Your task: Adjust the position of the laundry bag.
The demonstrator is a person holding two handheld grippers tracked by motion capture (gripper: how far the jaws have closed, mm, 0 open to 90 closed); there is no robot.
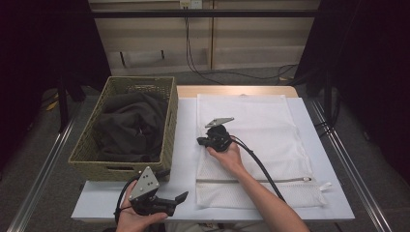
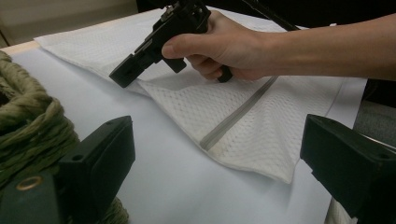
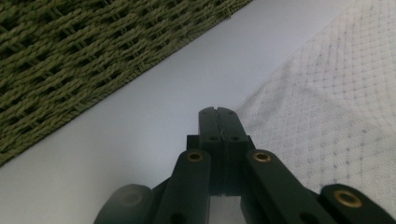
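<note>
A white mesh laundry bag point(image 1: 261, 145) with a grey zipper lies flat along the worktop's point(image 1: 186, 145) right half. The right hand-held gripper point(image 1: 200, 140), jaws pressed together, rests at its left edge; the left hand-held gripper point(image 1: 181, 197) hangs spread near the front edge, beside a woven olive basket point(image 1: 169, 121) holding dark cloth point(image 1: 128, 125).

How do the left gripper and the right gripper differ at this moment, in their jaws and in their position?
The left gripper has its jaws wide apart; the right gripper has them pressed together. The left one is held near the table's front edge, by the basket; the right one is farther in, at the left edge of the mesh bag. Both are black, cabled, and carry a grey plate.
</note>
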